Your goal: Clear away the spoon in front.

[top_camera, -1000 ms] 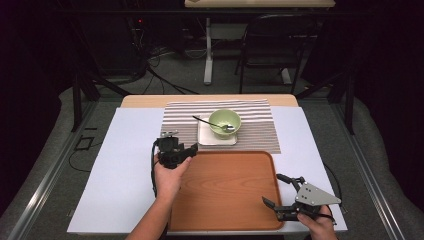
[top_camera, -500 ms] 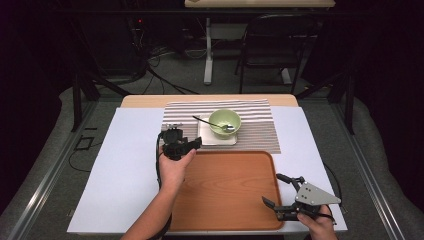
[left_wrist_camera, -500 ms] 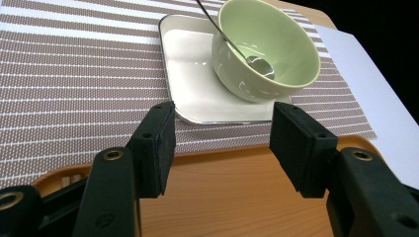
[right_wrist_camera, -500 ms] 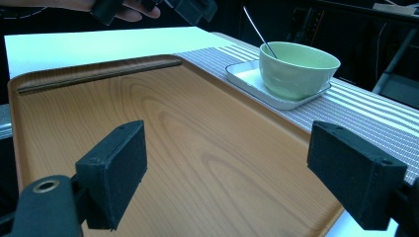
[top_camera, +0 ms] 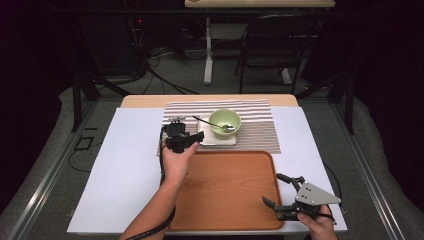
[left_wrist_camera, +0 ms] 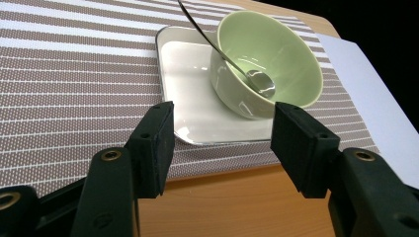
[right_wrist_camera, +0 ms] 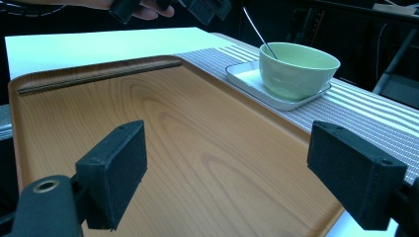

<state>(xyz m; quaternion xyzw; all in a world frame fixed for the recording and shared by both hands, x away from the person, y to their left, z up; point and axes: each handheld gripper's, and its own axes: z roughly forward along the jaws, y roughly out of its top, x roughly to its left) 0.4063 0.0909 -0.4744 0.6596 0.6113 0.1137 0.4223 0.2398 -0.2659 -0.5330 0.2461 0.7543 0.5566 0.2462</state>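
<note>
A pale green bowl [top_camera: 224,121] [left_wrist_camera: 276,54] [right_wrist_camera: 296,66] stands on a white square plate [top_camera: 207,140] [left_wrist_camera: 192,103] [right_wrist_camera: 247,79], which rests on a striped mat [top_camera: 260,132]. A metal spoon [top_camera: 209,123] [left_wrist_camera: 217,47] [right_wrist_camera: 257,29] leans in the bowl. My left gripper [top_camera: 187,141] [left_wrist_camera: 222,143] hovers over the far rim of the wooden tray [top_camera: 225,195] [left_wrist_camera: 222,207] [right_wrist_camera: 173,133]. It is open and empty and points at the plate's near corner. My right gripper [top_camera: 275,190] [right_wrist_camera: 237,173] is also open and empty, low over the tray's near right corner.
A white sheet [top_camera: 130,165] covers the table under the tray and mat. Beyond the table stand a dark chair [top_camera: 272,45] and a desk leg [top_camera: 208,50], with cables on the floor. Dark stands flank the table's far corners.
My left hand and its gripper have moved away from the person and slightly right, closer to the plate and bowl. The right gripper has stayed in place.
</note>
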